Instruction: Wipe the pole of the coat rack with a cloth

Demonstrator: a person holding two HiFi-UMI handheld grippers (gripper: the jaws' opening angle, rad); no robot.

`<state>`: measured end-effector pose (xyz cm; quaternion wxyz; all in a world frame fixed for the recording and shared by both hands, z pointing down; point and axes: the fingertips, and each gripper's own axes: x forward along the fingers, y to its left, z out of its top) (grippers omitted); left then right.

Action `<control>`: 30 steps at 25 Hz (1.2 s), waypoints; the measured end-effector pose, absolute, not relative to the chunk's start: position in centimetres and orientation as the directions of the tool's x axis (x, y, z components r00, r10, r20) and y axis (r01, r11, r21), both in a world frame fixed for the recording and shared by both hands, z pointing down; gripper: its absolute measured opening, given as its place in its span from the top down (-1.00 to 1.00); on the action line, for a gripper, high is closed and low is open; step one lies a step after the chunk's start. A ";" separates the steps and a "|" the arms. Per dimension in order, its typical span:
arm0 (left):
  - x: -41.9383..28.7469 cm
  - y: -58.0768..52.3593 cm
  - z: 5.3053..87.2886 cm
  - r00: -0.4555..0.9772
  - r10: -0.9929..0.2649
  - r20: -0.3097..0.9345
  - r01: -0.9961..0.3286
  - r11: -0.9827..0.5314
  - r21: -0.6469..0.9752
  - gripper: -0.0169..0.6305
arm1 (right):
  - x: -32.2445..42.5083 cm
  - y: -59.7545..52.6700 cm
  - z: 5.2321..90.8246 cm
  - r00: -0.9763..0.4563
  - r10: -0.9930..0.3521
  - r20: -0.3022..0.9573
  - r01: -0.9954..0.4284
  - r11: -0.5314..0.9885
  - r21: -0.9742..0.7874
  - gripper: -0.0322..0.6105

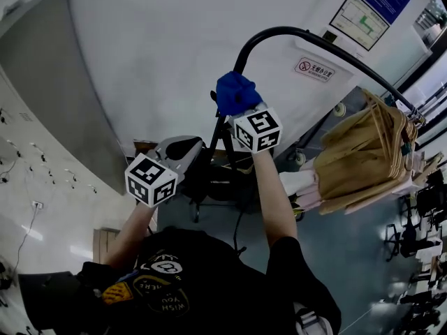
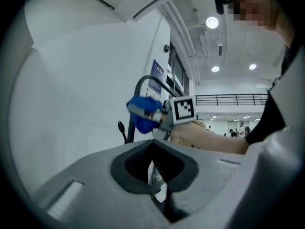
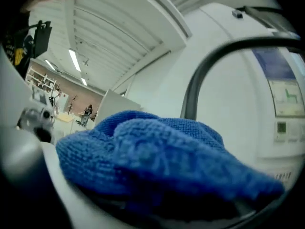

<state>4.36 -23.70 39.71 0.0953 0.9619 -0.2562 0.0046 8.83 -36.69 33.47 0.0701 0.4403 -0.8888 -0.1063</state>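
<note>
Head view: right gripper (image 1: 238, 105) clamps blue cloth (image 1: 235, 91) at pole (image 1: 242, 56); left gripper (image 1: 184, 149) closed (hung garments (image 1: 356, 159) beside).

I have the cloth (image 1: 236, 93) at the pole (image 1: 293, 30), in my right gripper (image 1: 242, 112). My left gripper (image 1: 183, 151) sits left of the pole, apart from it. Coats (image 1: 356, 160) hang from the pole's right end. The wall (image 1: 154, 61) stands behind the pole.

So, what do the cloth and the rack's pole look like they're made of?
The cloth held in the right gripper looks like blue microfibre or terry, with a fuzzy, looped, matte pile. The pole looks like painted or coated metal tube: smooth, dark, bent in one even curve, with a faint sheen. A plastic coating can't be ruled out.
</note>
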 end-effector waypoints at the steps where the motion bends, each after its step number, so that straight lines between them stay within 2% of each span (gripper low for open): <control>1: 4.4 -23.7 39.7 0.871 -0.488 0.057 -0.490 -0.853 0.179 0.94 | 9.1 -36.7 29.6 -0.601 -0.798 -0.036 -0.773 0.570 0.278 0.87; 5: 4.8 -23.4 40.1 0.875 -0.480 0.069 -0.484 -0.856 0.182 0.94 | 12.6 -36.5 16.4 -0.538 -0.792 -0.289 -0.839 0.469 0.275 0.87; 8: 4.9 -23.0 40.1 0.877 -0.476 0.066 -0.479 -0.858 0.185 0.94 | 18.6 -36.0 11.3 -0.393 -0.810 -0.435 -0.920 0.347 0.184 0.87; 12: 4.4 -22.6 39.7 0.875 -0.481 0.058 -0.483 -0.857 0.179 0.94 | 27.1 -35.1 10.1 -0.160 -0.837 -0.523 -0.986 0.154 0.055 0.87; 14: 4.4 -22.7 40.0 0.874 -0.480 0.069 -0.485 -0.856 0.179 0.94 | 28.7 -34.5 10.3 -0.144 -0.833 -0.535 -0.989 0.140 0.049 0.87; 17: 4.7 -22.7 40.0 0.876 -0.477 0.074 -0.482 -0.857 0.184 0.94 | 27.6 -32.9 11.7 -0.237 -0.826 -0.511 -0.970 0.226 0.086 0.87; 20: 4.8 -22.3 39.7 0.875 -0.482 0.057 -0.483 -0.858 0.176 0.94 | 24.0 -29.4 16.7 -0.344 -0.819 -0.459 -0.938 0.326 0.121 0.87; 25: 5.7 -20.2 39.6 0.879 -0.477 0.006 -0.476 -0.876 0.075 0.94 | 17.1 -22.9 31.2 -0.423 -0.876 -0.233 -0.906 0.406 0.121 0.87; 30: 6.9 -18.9 41.5 0.889 -0.457 -0.031 -0.454 -0.888 0.066 0.95 | 14.8 -19.1 41.9 -0.402 -0.915 -0.038 -0.916 0.402 0.006 0.88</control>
